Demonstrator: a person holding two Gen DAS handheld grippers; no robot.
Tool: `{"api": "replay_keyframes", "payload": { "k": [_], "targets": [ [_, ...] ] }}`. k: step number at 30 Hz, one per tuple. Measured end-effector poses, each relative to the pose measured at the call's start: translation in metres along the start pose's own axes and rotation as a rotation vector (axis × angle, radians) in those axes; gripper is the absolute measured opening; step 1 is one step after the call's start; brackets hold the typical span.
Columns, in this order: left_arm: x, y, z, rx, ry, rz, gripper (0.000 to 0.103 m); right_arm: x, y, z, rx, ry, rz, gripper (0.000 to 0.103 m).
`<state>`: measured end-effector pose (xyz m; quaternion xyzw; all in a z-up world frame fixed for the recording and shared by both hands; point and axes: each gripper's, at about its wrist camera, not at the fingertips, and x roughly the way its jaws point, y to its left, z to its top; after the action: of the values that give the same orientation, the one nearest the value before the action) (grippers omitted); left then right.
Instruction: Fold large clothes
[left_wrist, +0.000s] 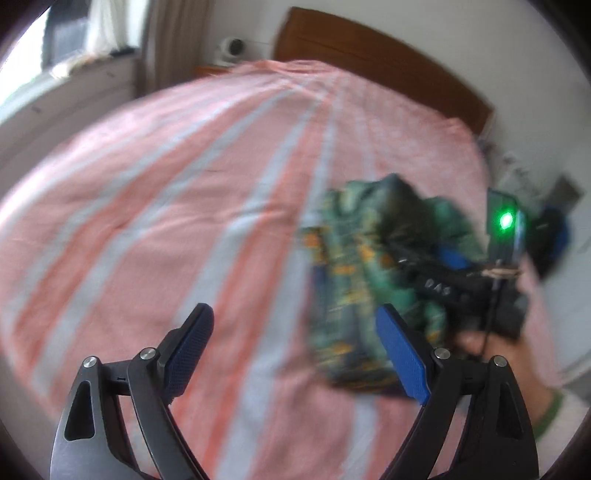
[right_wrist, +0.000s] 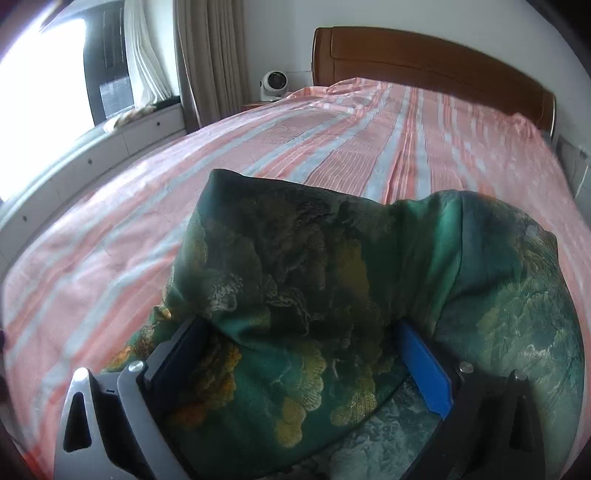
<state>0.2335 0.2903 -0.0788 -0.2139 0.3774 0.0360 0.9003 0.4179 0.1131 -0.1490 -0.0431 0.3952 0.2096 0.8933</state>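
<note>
Green printed garment (right_wrist: 295, 295): bunched on the striped bedsheet (right_wrist: 332, 147), lying between the wide-apart jaws of the right gripper (right_wrist: 306, 354), grip not closed; left gripper (left_wrist: 295, 350) spread empty, garment ahead to its right, long axis running away

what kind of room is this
Most likely a bedroom at home: a big bed with a pink striped sheet, a wooden headboard against the wall, and curtains by a window.

White letters "DAS" on the black body of the right gripper (left_wrist: 439, 258), left-wrist view.
</note>
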Motion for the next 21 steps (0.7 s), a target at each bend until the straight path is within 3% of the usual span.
{"api": "replay_keyframes", "payload": {
  "k": [4,8,10,12,14,17,19,21],
  "targets": [
    [0.004,-0.018,0.033,-0.034,0.008,-0.197,0.092,-0.053,-0.026,0.017,0.135,-0.038,0.140,0.100],
    [0.034,-0.057,0.070,0.038,0.128,-0.342,0.098,-0.130,-0.068,0.017,0.322,-0.184,0.198,0.100],
    [0.064,-0.071,0.078,0.083,0.202,-0.303,0.098,-0.162,-0.092,0.007,0.359,-0.238,0.184,0.100],
    [0.104,-0.069,0.073,0.104,0.294,-0.154,0.098,-0.179,-0.115,-0.009,0.362,-0.229,0.145,0.100],
    [0.127,-0.058,0.062,0.119,0.350,-0.083,0.101,-0.178,-0.135,-0.027,0.364,-0.162,0.124,0.101],
    [0.142,-0.042,0.044,0.113,0.366,-0.081,0.103,-0.156,-0.166,-0.065,0.404,0.002,0.151,0.101],
    [0.146,-0.039,0.037,0.109,0.353,-0.093,0.103,-0.139,-0.186,-0.088,0.472,0.073,0.231,0.101],
    [0.154,-0.040,0.031,0.131,0.351,-0.086,0.103,-0.118,-0.201,-0.098,0.574,0.113,0.381,0.101]
  ]
}}
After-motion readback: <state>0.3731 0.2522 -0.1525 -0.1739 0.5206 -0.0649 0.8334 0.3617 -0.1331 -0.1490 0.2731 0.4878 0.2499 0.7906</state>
